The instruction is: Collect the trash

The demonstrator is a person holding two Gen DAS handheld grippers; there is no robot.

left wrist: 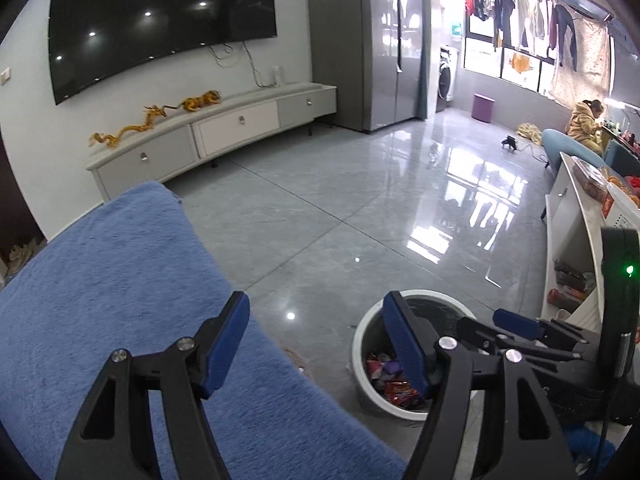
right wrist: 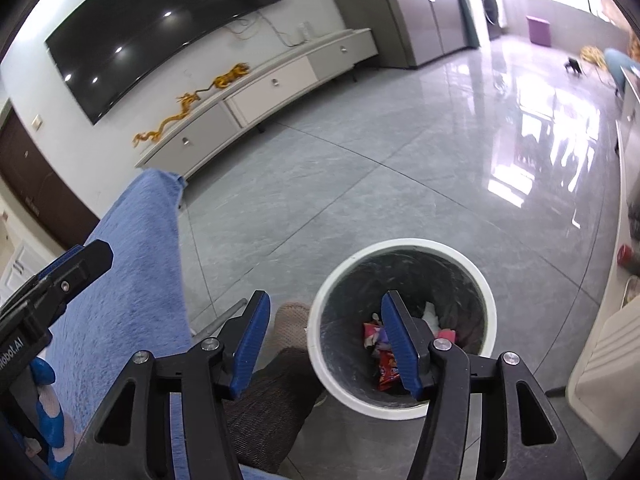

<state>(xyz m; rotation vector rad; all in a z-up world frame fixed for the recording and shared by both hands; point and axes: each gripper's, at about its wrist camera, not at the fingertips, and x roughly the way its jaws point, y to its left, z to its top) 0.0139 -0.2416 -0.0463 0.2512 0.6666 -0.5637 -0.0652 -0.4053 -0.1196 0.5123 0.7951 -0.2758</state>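
Note:
A white round trash bin (right wrist: 400,406) with a dark liner stands on the grey tile floor; it also shows in the left wrist view (left wrist: 362,344). Red and pink wrappers (right wrist: 386,368) and white paper lie inside it. My right gripper (right wrist: 326,338) is open and empty, with its right finger above the bin's mouth. My left gripper (left wrist: 316,340) is open and empty, over the edge of the blue towel (left wrist: 120,280), left of the bin. The right gripper also shows in the left wrist view (left wrist: 516,322).
A blue towel-covered surface (right wrist: 136,264) lies to the left. A white TV cabinet (left wrist: 224,128) and a TV (left wrist: 160,20) line the far wall. A white shelf unit (left wrist: 576,232) stands at right. A person's leg and slipper (right wrist: 280,360) are beside the bin.

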